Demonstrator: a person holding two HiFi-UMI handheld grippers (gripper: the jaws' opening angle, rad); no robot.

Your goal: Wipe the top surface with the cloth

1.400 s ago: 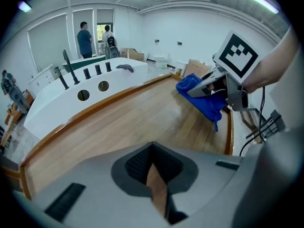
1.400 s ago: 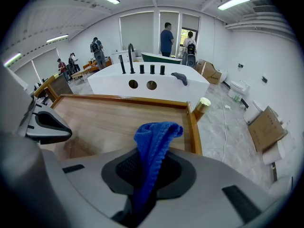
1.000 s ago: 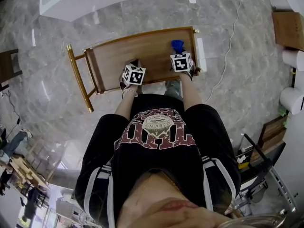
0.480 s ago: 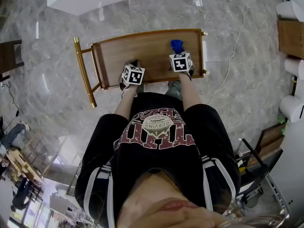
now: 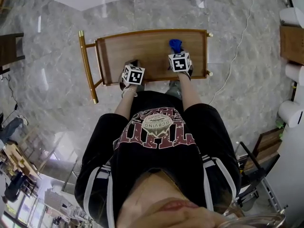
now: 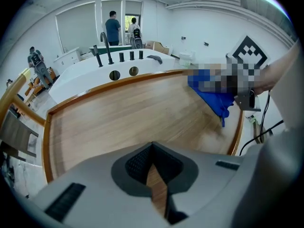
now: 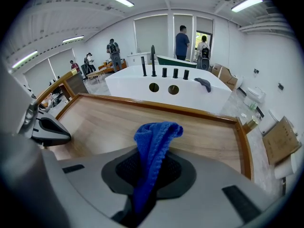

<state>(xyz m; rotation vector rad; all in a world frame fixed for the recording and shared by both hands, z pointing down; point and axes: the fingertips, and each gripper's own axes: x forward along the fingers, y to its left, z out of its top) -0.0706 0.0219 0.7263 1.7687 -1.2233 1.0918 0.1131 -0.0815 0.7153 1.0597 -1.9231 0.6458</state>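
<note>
The wooden top (image 5: 142, 46) of a gold-framed cart lies in front of me. My right gripper (image 5: 176, 52) is shut on a blue cloth (image 5: 175, 45), over the right part of the top near its front edge. In the right gripper view the blue cloth (image 7: 152, 146) stands up out of the right gripper (image 7: 147, 184), above the wood (image 7: 109, 122). My left gripper (image 5: 134, 64) hovers at the front edge, left of the right one. In the left gripper view the left gripper (image 6: 154, 175) is shut on nothing, and the cloth (image 6: 213, 96) hangs at the right.
A white counter with black taps (image 7: 166, 87) stands just beyond the cart. The cart's gold handle (image 5: 87, 65) is at the left. A cable (image 5: 232, 46) runs over the marble floor at the right, near cardboard (image 5: 292, 42) and white rolls (image 5: 289, 110). Several people stand far off.
The cart sits a little further right in the head view. Both grippers keep their places over the top, the right one still holding the cloth.
</note>
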